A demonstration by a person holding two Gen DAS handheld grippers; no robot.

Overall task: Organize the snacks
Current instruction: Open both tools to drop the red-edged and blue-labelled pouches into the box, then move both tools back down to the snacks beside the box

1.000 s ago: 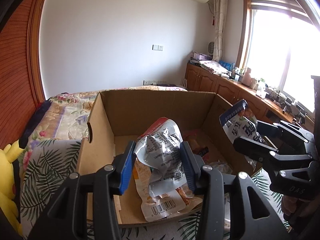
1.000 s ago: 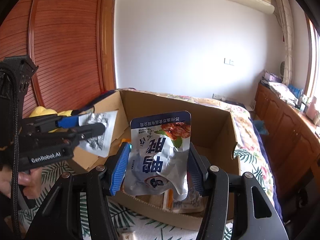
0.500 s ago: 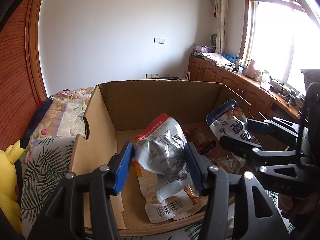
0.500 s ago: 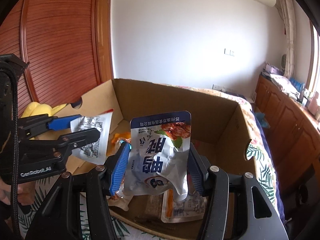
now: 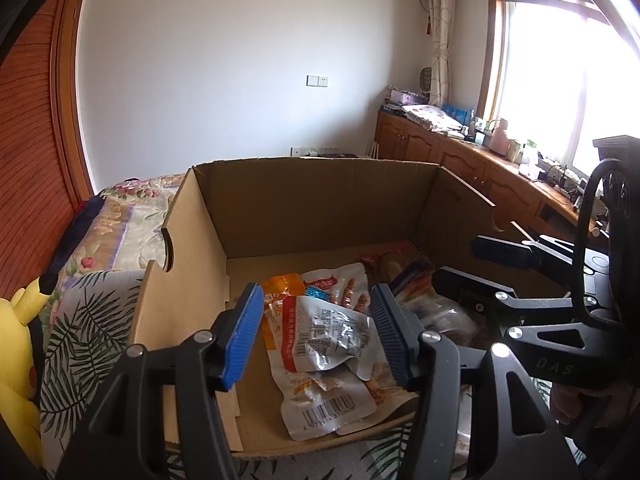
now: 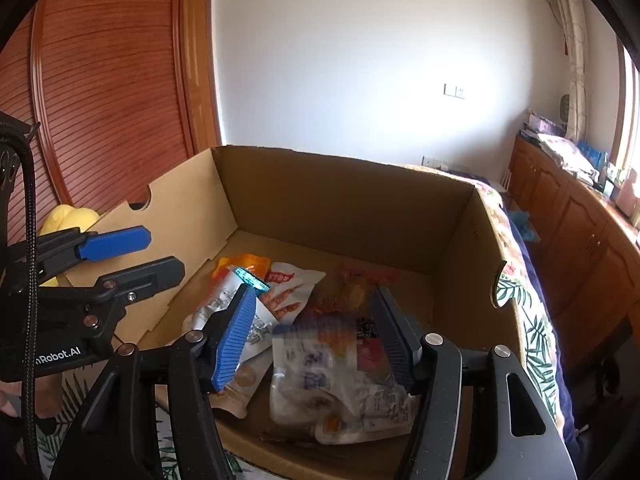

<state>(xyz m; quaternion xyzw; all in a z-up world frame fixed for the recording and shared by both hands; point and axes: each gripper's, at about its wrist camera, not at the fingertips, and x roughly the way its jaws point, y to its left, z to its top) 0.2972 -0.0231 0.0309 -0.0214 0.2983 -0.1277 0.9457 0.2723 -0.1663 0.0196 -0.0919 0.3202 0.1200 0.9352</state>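
An open cardboard box (image 5: 320,208) stands on the bed with several snack packets on its floor. My left gripper (image 5: 316,336) hovers over its near edge, jaws opening. Below the gap lies a silver pouch with a red edge (image 5: 332,336), free of the pads. My right gripper (image 6: 316,336) is also over the box (image 6: 340,200), jaws opening. A blue-and-white pouch (image 6: 316,364), blurred, is beneath it among the other packets, clear of the pads. Each gripper shows in the other's view: the right gripper (image 5: 492,264) at the right, the left gripper (image 6: 132,256) at the left.
A yellow plush toy (image 5: 16,340) sits left of the box on a leaf-print bedspread (image 5: 88,312). Wooden cabinets (image 5: 460,160) run under the window at the right. A slatted wooden door (image 6: 100,100) fills the left. An orange packet (image 5: 282,284) and a barcoded pouch (image 5: 328,408) lie in the box.
Both grippers let go: the silver pouch and the blue-and-white pouch dropped from between the pads into the box, and both pairs of jaws widened.
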